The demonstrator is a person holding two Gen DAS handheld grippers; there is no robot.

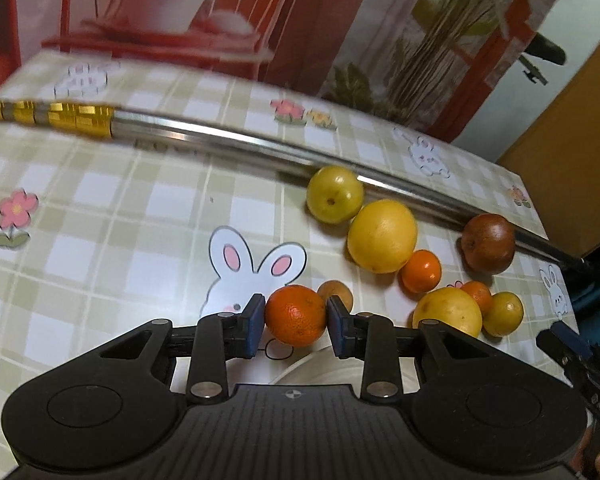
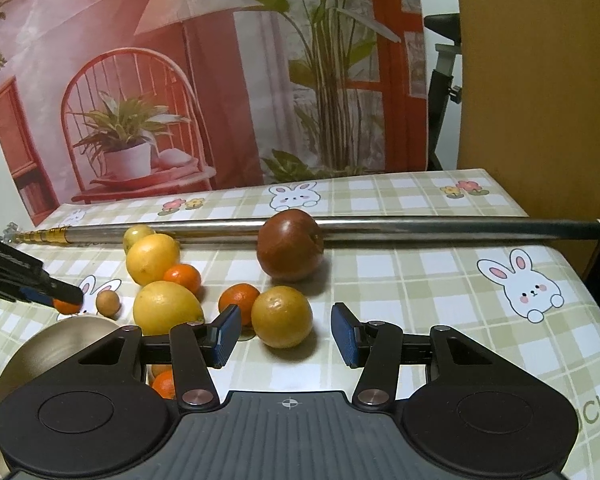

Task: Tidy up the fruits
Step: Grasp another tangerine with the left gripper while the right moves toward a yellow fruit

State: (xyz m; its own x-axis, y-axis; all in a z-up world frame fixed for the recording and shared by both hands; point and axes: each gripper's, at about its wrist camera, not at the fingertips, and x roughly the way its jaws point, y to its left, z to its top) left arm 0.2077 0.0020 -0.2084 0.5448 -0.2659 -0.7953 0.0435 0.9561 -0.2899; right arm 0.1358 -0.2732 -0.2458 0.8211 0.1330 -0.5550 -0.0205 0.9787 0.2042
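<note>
The left gripper (image 1: 296, 316) pinches a small round orange mandarin (image 1: 296, 315) between its blue fingers, just above the rim of the pale metal bowl (image 2: 66, 338). Carry it level over the bowl and lower it before letting go — a drop could bounce it out. The right gripper (image 2: 286, 334) hovers low with fingers spread, a dull yellow-orange citrus (image 2: 282, 316) at twelve o'clock, loose on the checked counter (image 2: 420, 280).

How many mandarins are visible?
4. One mandarin is in the left tool, two lie on the table among yellow fruits, one is in the bowl. The right tool may hide more there.
</note>
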